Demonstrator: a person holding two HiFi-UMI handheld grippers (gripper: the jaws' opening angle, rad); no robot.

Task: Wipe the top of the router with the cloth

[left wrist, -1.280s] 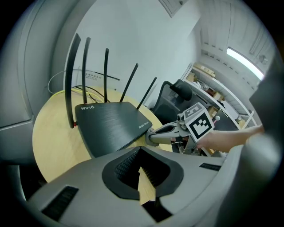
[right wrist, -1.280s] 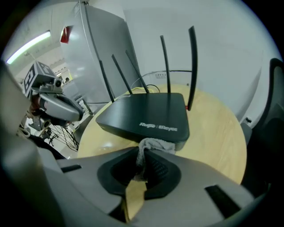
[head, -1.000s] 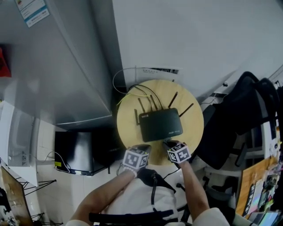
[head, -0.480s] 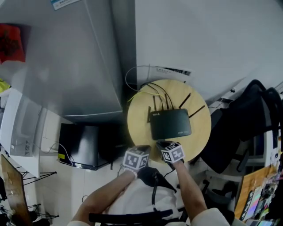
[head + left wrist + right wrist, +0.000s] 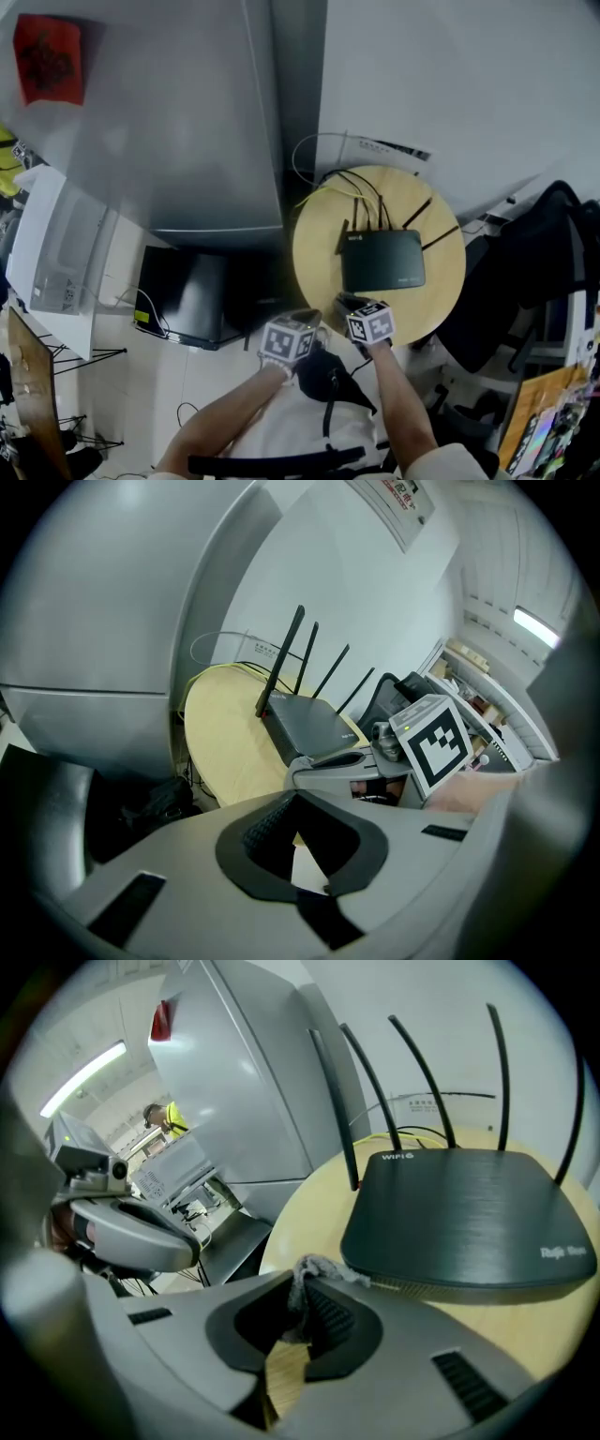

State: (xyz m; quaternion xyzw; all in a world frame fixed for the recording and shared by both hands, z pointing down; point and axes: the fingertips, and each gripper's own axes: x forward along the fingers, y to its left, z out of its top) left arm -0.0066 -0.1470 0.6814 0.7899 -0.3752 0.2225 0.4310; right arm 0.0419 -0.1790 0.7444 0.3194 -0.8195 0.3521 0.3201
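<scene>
A black router (image 5: 382, 261) with several upright antennas lies on a small round wooden table (image 5: 319, 258). My right gripper (image 5: 345, 302) hovers at the table's near edge, just short of the router's near left corner. In the right gripper view the right gripper (image 5: 295, 1321) is shut on a small grey cloth (image 5: 314, 1267), whose frayed tip pokes out close to the router (image 5: 469, 1218). My left gripper (image 5: 305, 317) hangs off the table's near left rim. In the left gripper view the left gripper (image 5: 298, 841) is shut on nothing, and the router (image 5: 314, 726) lies beyond it.
A tall grey fridge (image 5: 178, 122) stands left of the table. A black box (image 5: 187, 300) sits on the floor below it. Black and yellow cables (image 5: 361, 187) trail off the router's back toward a white wall strip (image 5: 384, 148). A black office chair (image 5: 534, 262) crowds the right side.
The head view has swung left, so the table and router now sit further right and lower. Both grippers stay at the table's near edge, the right still on the cloth.
</scene>
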